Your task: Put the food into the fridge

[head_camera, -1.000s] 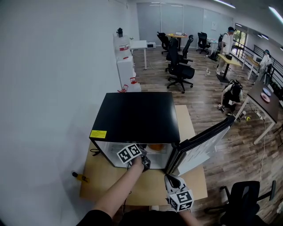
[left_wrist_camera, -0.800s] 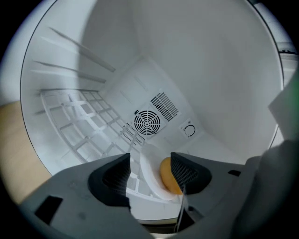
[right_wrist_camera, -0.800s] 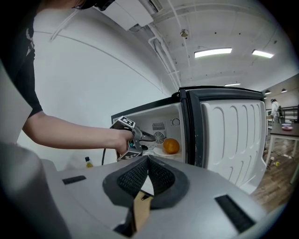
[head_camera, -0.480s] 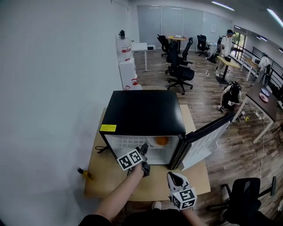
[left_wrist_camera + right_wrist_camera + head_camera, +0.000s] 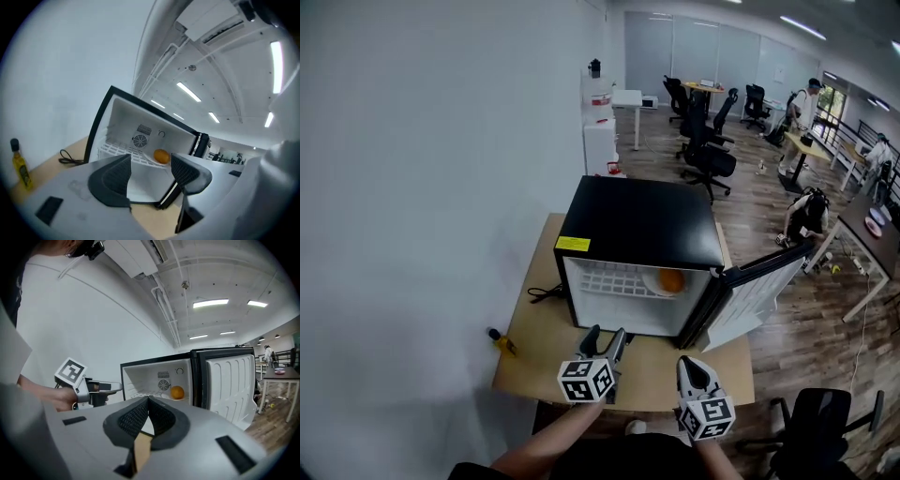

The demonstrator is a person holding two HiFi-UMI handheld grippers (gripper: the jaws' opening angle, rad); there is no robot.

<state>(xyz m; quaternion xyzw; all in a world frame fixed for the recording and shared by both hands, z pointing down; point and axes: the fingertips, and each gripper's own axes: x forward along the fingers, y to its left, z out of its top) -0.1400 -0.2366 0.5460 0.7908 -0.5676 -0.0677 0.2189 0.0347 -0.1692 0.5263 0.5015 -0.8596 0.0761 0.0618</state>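
Orange in colour, the fruit was round and showed no long axis or pointing direction. It lay on a white plate on the white wire shelf, in the right-hand part of the fridge interior. The fridge was a small black-topped unit standing on a wooden table, with its opening facing the person. Its door stood swung wide at the right side, white liner exposed.

The left gripper was held over the near edge of the table, clear of the fridge and aimed at its opening. Its jaws stood well apart with nothing between them. The right gripper was held beside it, nearer the person. Its jaws were pressed together and held nothing. Neither gripper touched the fruit.

A small yellow bottle with a dark cap lay at the left edge of the table. A black cable lay beside the left wall of the fridge.
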